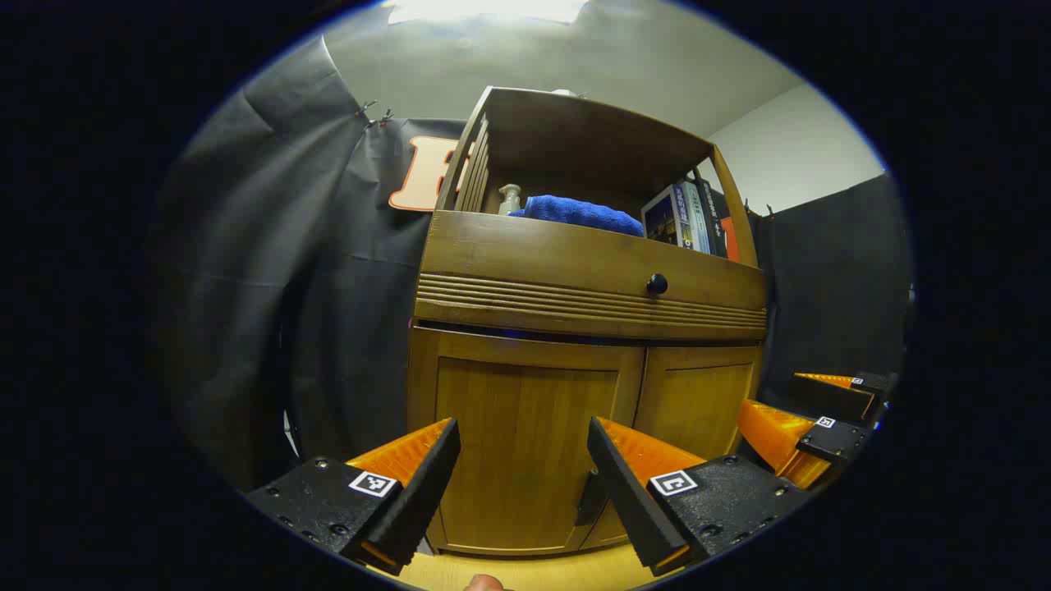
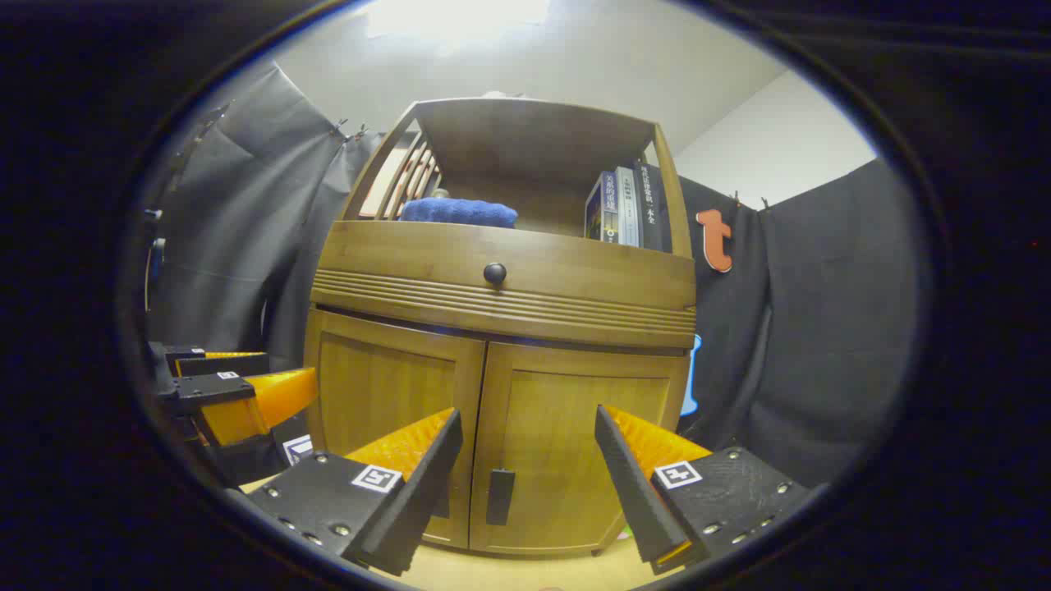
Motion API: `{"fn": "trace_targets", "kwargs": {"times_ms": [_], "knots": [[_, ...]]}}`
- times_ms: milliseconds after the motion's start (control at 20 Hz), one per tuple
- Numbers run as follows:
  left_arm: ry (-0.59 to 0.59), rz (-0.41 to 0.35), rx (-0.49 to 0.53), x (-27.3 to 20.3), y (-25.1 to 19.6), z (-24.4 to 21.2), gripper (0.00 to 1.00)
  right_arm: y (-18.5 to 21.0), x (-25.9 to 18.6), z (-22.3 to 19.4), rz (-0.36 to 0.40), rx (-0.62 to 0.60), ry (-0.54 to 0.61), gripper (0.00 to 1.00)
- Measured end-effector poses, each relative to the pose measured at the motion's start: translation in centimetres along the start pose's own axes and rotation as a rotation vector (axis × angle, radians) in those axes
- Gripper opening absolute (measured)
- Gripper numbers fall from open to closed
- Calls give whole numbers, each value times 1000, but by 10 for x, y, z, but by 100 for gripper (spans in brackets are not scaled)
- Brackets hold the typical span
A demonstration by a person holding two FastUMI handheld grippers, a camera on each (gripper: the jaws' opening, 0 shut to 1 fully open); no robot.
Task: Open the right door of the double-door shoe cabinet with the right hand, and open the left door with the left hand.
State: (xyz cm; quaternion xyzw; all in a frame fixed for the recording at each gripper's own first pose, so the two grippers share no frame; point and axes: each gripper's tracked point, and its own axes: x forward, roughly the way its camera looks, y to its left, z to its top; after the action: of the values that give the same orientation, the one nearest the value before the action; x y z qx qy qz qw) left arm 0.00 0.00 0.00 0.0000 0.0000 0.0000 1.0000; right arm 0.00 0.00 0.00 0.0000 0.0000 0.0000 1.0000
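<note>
Item: double-door shoe cabinet [image 2: 501, 328], brown wood, standing upright on a pale wood floor [image 2: 525, 570], its front turned toward both cameras.

Doors: left door [image 1: 525, 443] and right door [image 2: 575, 451], both shut and flush, meeting at a vertical centre seam. Each is a tall panel, long axis vertical. A dark handle [image 2: 498, 496] sits low on the right door beside the seam, long axis vertical; a matching handle [image 1: 591, 497] sits low on the left door by the seam, partly behind a finger.

Above the doors: a ribbed band and a drawer front with a round dark knob [image 2: 494, 273].

Open shelf on top: folded blue towel [image 2: 458, 212], pump bottle [image 1: 510, 199], and upright books [image 2: 628, 209] at the right end. The book spines carry writing too small to read.

Left hand-held gripper [image 1: 523, 455]: fingers spread apart, holding nothing, in front of the left door and not touching it.

Right hand-held gripper [image 2: 525, 451]: fingers spread apart, holding nothing, framing the lower part of the right door, clear of its handle. Each finger block bears a small square black-and-white marker [image 2: 377, 478].
</note>
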Motion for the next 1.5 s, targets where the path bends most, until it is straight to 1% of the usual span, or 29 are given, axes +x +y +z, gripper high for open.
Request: {"fn": "trace_targets", "kwargs": {"times_ms": [150, 200, 250, 350, 400, 500, 600, 650, 700, 750, 950, 1000, 1200, 1300, 1350, 1400, 1500], "knots": [[-3, 2, -2, 1, 3, 0, 96, 0, 0, -3, -5, 1, 8, 96], [-3, 3, -1, 2, 4, 0, 96, -1, 2, -4, -8, 0, 10, 95], [-3, 4, 1, 3, 4, 0, 94, -2, 2, -6, -11, -1, 14, 95], [-2, 8, 5, 5, 4, 0, 94, -2, 4, -10, -15, 6, 23, 96], [-3, 8, 7, 5, 5, 0, 96, -2, 5, -13, -15, 11, 28, 96], [-4, 11, 12, 6, 5, 0, 96, -1, 7, -17, -13, 18, 38, 95], [-5, 14, 16, 6, 6, 1, 96, -1, 10, -20, -11, 22, 43, 96], [-4, 16, 18, 7, 6, 1, 94, 0, 12, -22, -8, 24, 46, 96], [-4, 18, 18, 7, 7, 0, 96, 1, 15, -26, -5, 25, 55, 96], [-3, 19, 19, 6, 7, 0, 96, 2, 19, -33, -1, 25, 72, 95], [-3, 38, 32, 3, 15, -1, 96, 14, 39, -69, 27, 41, 145, 96], [-4, 47, 37, 2, 20, 0, 96, 19, 46, -78, 35, 46, 165, 95], [-10, 98, 66, 0, 42, 2, 96, 30, 68, -120, 43, 51, 251, 96], [-18, 127, 81, 1, 53, 4, 96, 32, 74, -139, 42, 46, 291, 77], [-18, 140, 88, 2, 58, 5, 96, 34, 79, -151, 39, 43, 312, 77], [-17, 151, 93, 2, 62, 4, 96, 35, 82, -158, 38, 40, 331, 74], [-13, 162, 95, 4, 66, 2, 96, 37, 92, -169, 41, 41, 355, 74]]}}
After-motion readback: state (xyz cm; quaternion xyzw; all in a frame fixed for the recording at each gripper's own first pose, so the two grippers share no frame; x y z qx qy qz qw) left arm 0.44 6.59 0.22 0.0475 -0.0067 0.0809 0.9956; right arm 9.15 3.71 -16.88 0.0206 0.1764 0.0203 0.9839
